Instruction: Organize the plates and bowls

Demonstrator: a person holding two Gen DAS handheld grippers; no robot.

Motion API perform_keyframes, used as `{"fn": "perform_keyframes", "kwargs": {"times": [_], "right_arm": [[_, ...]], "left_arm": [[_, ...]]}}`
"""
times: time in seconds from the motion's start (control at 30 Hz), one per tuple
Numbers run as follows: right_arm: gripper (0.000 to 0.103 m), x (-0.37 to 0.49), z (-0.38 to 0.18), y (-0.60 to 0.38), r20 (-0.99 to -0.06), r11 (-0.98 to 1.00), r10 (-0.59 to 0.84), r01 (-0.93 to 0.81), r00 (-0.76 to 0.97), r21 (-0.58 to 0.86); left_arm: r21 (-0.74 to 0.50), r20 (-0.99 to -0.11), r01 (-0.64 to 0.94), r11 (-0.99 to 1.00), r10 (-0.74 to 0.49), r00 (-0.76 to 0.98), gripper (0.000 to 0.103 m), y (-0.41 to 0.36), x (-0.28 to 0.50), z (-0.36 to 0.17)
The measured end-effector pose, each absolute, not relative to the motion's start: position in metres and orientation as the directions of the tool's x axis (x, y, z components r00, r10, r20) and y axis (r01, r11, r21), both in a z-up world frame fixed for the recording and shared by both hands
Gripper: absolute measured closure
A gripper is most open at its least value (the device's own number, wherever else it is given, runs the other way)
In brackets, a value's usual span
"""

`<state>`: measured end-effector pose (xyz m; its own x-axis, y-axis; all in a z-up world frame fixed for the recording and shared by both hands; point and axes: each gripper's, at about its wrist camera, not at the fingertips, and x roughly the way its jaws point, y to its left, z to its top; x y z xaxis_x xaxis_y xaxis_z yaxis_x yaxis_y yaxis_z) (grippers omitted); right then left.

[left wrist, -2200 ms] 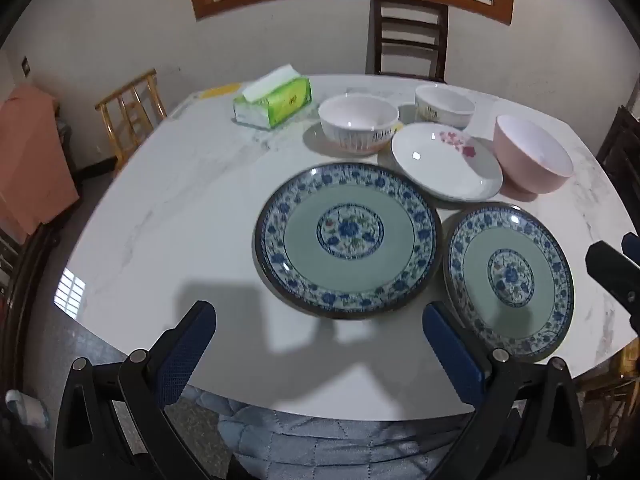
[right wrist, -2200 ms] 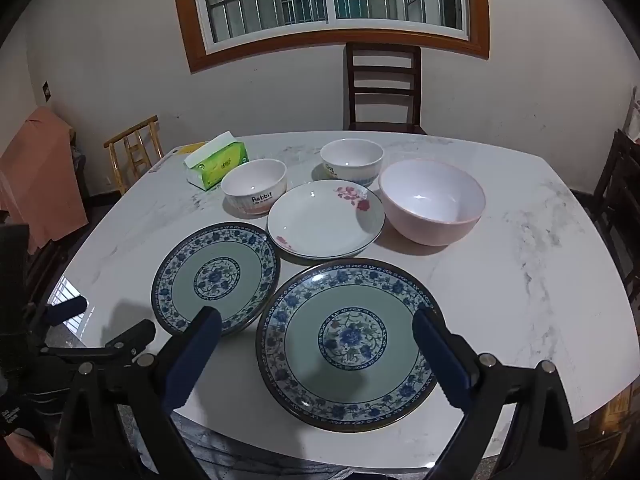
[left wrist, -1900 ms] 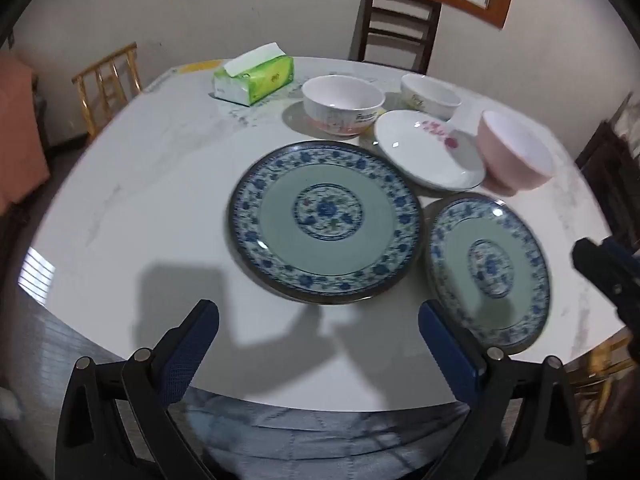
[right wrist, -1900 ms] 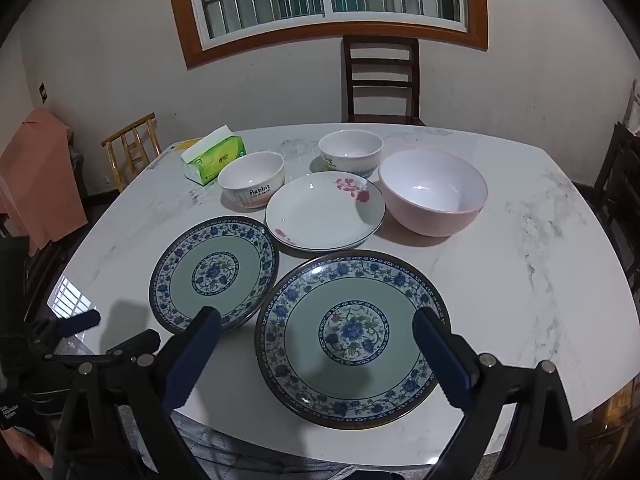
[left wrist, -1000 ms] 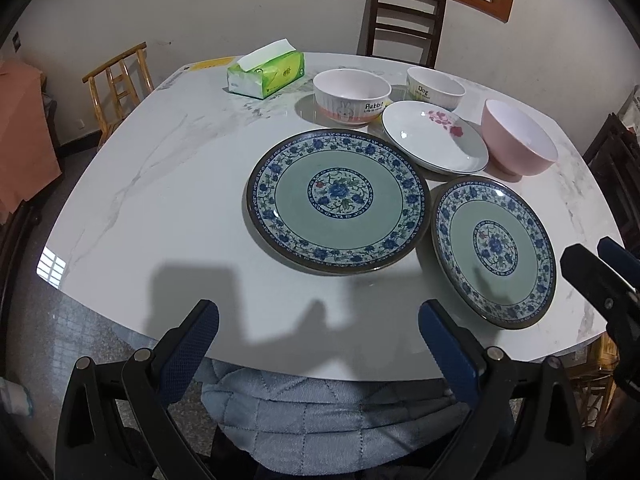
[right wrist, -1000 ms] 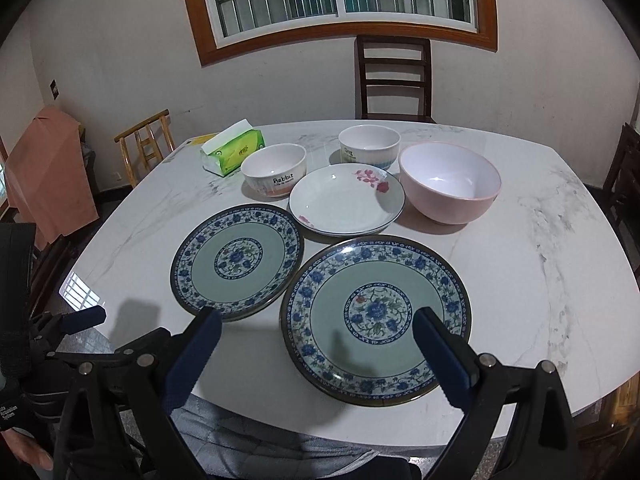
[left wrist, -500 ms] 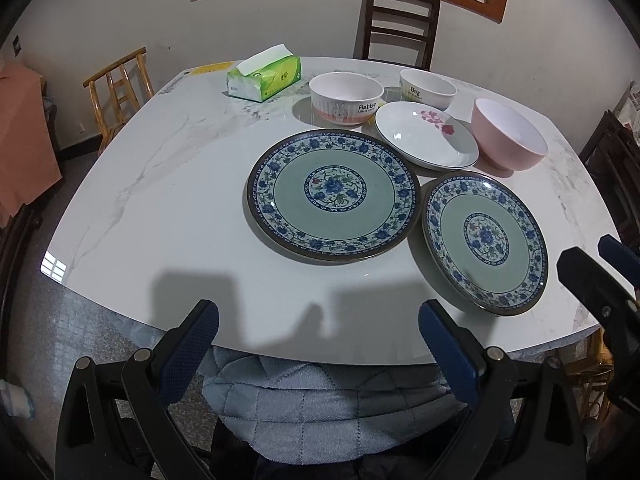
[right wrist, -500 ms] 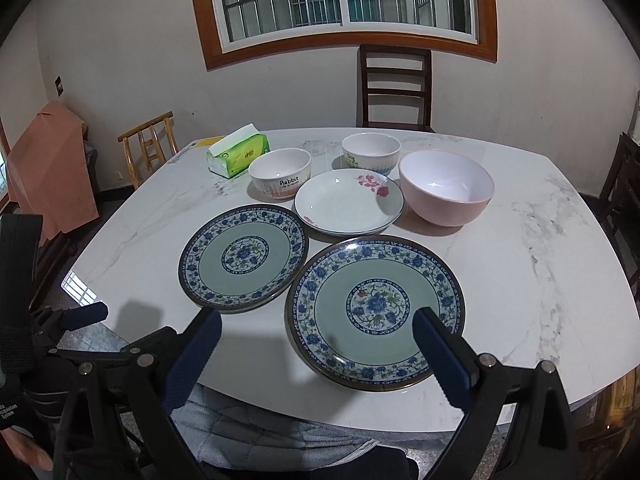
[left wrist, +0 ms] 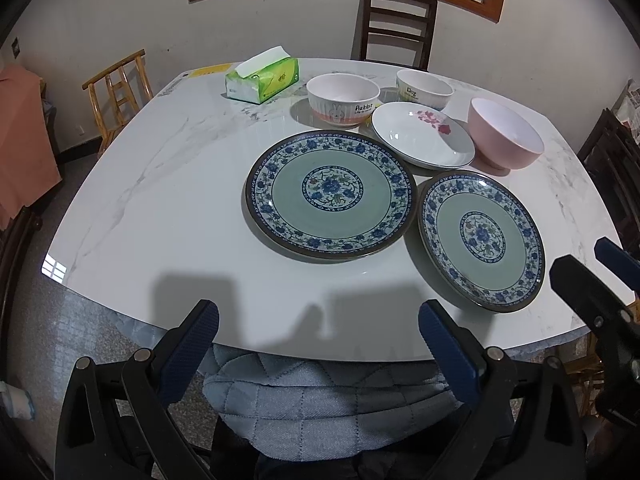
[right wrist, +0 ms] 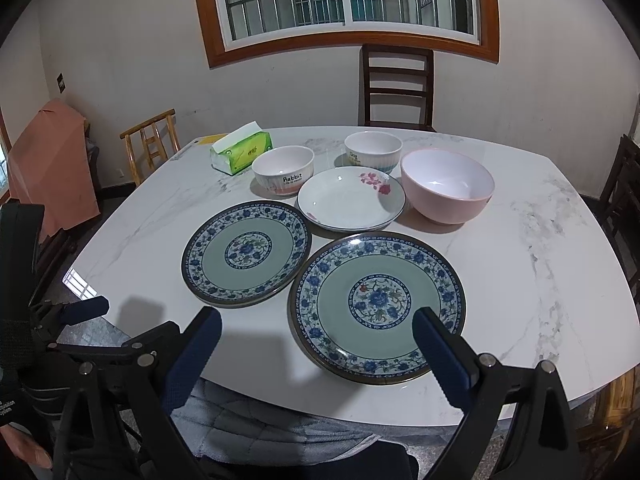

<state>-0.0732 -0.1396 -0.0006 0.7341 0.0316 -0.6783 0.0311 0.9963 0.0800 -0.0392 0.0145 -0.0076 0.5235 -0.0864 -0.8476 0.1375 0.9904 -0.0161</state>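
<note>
Item 1: large round blue-and-white floral plate with pale green centre, lying flat, face up, on the white marble-pattern table. Taken as landmark. A round thing, so it shows no long axis or heading. Against the earlier frames it sits farther off and smaller in both wrist views; its place among the other dishes is unchanged, so the cameras have drawn back toward the table's near edge.

Item 2: second blue-and-white floral plate of the same pattern, flat, just right of the landmark, rims very near; whether they touch cannot be told.

Item 3: white shallow plate with red flower print, behind and right of the landmark.

Item 4: white bowl with rabbit picture and pink band, upright, directly behind the landmark.

Item 5: white bowl lettered "Dog", upright, farther behind and right.

Item 6: pink bowl with white inside, upright, far right of the landmark.

Item 7: green tissue pack, behind and left.

Item 8: left gripper, blue-padded fingers spread wide, holding nothing, above the near table edge in front of the landmark.

Item 9: right gripper, fingers likewise parted and empty, over the near rim of Item 2.

Item 10: grey quilted garment below the table edge.
</note>
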Motion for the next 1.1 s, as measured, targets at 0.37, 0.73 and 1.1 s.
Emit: {"fn": "perform_keyframes", "kwargs": {"times": [0.37, 0.73, 1.1], "right_arm": [[0.004, -0.0741, -0.0008, -0.1378, -0.682, 0.997, 0.035, 0.026, 0.730, 0.079], [0.004, -0.0748, -0.0012, -0.1374, -0.683, 0.997, 0.037, 0.024, 0.729, 0.079], [0.004, -0.0762, -0.0029, -0.1377, -0.688, 0.996, 0.036, 0.027, 0.725, 0.081]], "left_arm": [[-0.014, -0.848, 0.136, 0.991, -0.084, 0.523, 0.004, 0.0142, -0.0397, -0.0074], [-0.016, -0.850, 0.128, 0.992, -0.081, 0.520, 0.004, 0.0175, -0.0396, -0.0082], [-0.017, -0.852, 0.127, 0.992, -0.081, 0.518, 0.004, 0.0190, -0.0395, -0.0084]]}}
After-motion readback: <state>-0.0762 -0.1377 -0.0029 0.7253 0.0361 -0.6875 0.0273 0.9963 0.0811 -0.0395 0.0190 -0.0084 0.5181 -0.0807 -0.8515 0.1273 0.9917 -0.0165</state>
